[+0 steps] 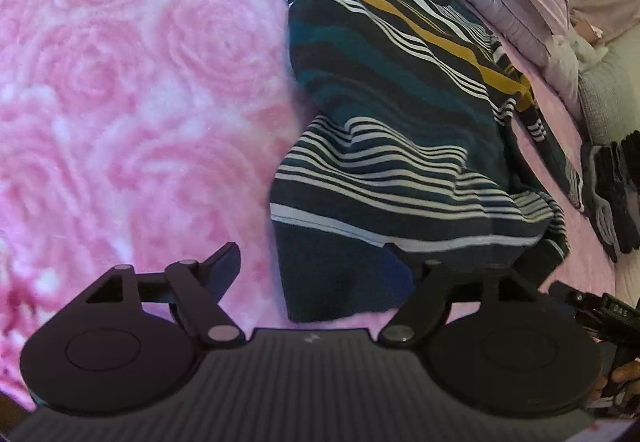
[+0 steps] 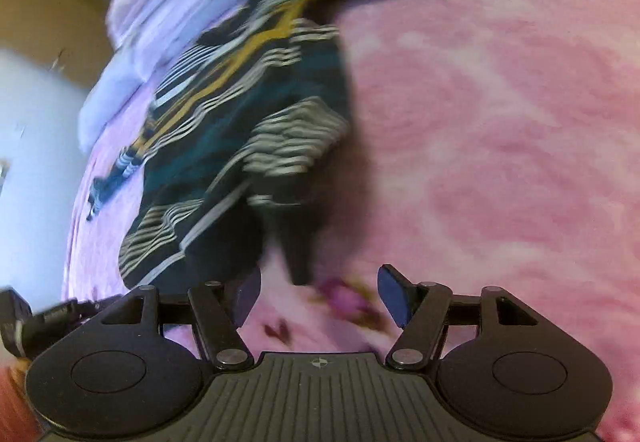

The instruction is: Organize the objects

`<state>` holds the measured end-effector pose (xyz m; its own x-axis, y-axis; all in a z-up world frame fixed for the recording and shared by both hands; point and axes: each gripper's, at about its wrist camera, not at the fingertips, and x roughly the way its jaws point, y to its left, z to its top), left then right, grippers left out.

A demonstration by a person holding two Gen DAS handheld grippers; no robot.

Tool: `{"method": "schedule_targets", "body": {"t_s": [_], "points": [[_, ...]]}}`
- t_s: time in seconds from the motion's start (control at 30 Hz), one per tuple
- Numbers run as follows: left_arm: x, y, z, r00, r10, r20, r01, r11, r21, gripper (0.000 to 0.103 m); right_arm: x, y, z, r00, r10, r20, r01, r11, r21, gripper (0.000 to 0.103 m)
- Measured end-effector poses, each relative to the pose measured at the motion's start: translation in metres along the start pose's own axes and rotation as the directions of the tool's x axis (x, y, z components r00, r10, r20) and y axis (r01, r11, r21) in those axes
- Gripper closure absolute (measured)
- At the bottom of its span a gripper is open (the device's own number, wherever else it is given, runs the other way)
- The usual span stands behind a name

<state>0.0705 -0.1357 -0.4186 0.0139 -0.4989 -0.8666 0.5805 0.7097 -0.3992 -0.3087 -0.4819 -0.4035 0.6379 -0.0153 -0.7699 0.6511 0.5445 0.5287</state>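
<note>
Right wrist view blurred: right gripper [image 2: 318, 298] jaws wide, empty, over pink blanket [image 2: 500, 121]. Left gripper [image 1: 316, 262] wide (right finger hidden behind striped sweater [image 1: 400, 113]).

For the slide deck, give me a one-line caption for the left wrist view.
Open left tongs hover at the hem of a striped sweater spread on a pink rose-patterned blanket.

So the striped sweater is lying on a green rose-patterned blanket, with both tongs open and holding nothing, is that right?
Not quite: the blanket is pink, not green, as the left wrist view shows clearly. The rest stands: the striped sweater lies on it, and the left tongs and right tongs are both open with nothing between their fingers.
</note>
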Motion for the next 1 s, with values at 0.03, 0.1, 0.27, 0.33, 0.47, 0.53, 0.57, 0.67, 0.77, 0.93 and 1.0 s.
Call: {"method": "schedule_targets", "body": {"t_s": [0.03, 0.1, 0.27, 0.33, 0.47, 0.53, 0.57, 0.67, 0.77, 0.93, 1.0], "points": [[0.006, 0.002, -0.001, 1.0, -0.008, 0.001, 0.008, 1.0, -0.022, 0.029, 0.006, 0.003, 0.0, 1.0, 0.005, 0.02, -0.005, 1.0, -0.003, 0.041], [0.018, 0.001, -0.001, 1.0, -0.023, -0.001, 0.023, 0.998, -0.051, 0.031, 0.021, 0.004, 0.005, 0.999, 0.036, 0.024, -0.036, 0.999, 0.007, 0.044], [0.015, -0.009, 0.002, 0.996, -0.087, -0.031, 0.087, 0.996, 0.009, 0.098, 0.006, -0.012, 0.018, 0.989, 0.144, -0.035, -0.137, 0.979, 0.151, 0.103], [-0.013, -0.007, 0.004, 0.992, -0.124, -0.012, 0.125, 0.992, 0.022, 0.098, -0.018, -0.014, 0.028, 0.975, 0.219, -0.041, -0.209, 0.964, 0.167, 0.103], [-0.106, 0.004, 0.009, 0.988, -0.137, 0.068, 0.134, 0.99, 0.042, 0.098, -0.079, -0.035, 0.037, 0.933, 0.358, -0.041, -0.339, 0.91, 0.238, 0.103], [-0.14, 0.004, 0.01, 0.991, -0.1, 0.091, 0.091, 0.991, 0.099, 0.098, -0.094, -0.043, 0.032, 0.925, 0.374, -0.063, -0.347, 0.901, 0.261, 0.103], [-0.148, 0.004, 0.008, 0.992, -0.089, 0.085, 0.078, 0.989, 0.127, 0.098, -0.094, -0.047, 0.026, 0.925, 0.368, -0.091, -0.332, 0.903, 0.273, 0.103], [-0.126, 0.004, -0.008, 1.0, -0.026, 0.006, 0.025, 0.988, 0.152, 0.085, -0.067, -0.059, -0.002, 0.95, 0.232, -0.209, -0.169, 0.945, 0.281, 0.103], [-0.081, 0.019, -0.038, 0.985, 0.135, -0.105, -0.117, 0.98, 0.16, 0.082, -0.024, -0.069, -0.029, 0.919, -0.031, -0.393, 0.127, 0.967, 0.221, 0.103], [-0.089, 0.044, -0.054, 0.978, 0.2, -0.063, -0.198, 0.979, 0.042, 0.078, -0.026, -0.043, -0.028, 0.872, -0.261, -0.413, 0.283, 0.959, -0.007, 0.094], [-0.094, 0.039, -0.048, 0.984, 0.175, -0.012, -0.175, 0.984, 0.045, 0.066, -0.036, -0.026, -0.015, 0.905, -0.293, -0.31, 0.285, 0.956, -0.072, 0.088]]}}
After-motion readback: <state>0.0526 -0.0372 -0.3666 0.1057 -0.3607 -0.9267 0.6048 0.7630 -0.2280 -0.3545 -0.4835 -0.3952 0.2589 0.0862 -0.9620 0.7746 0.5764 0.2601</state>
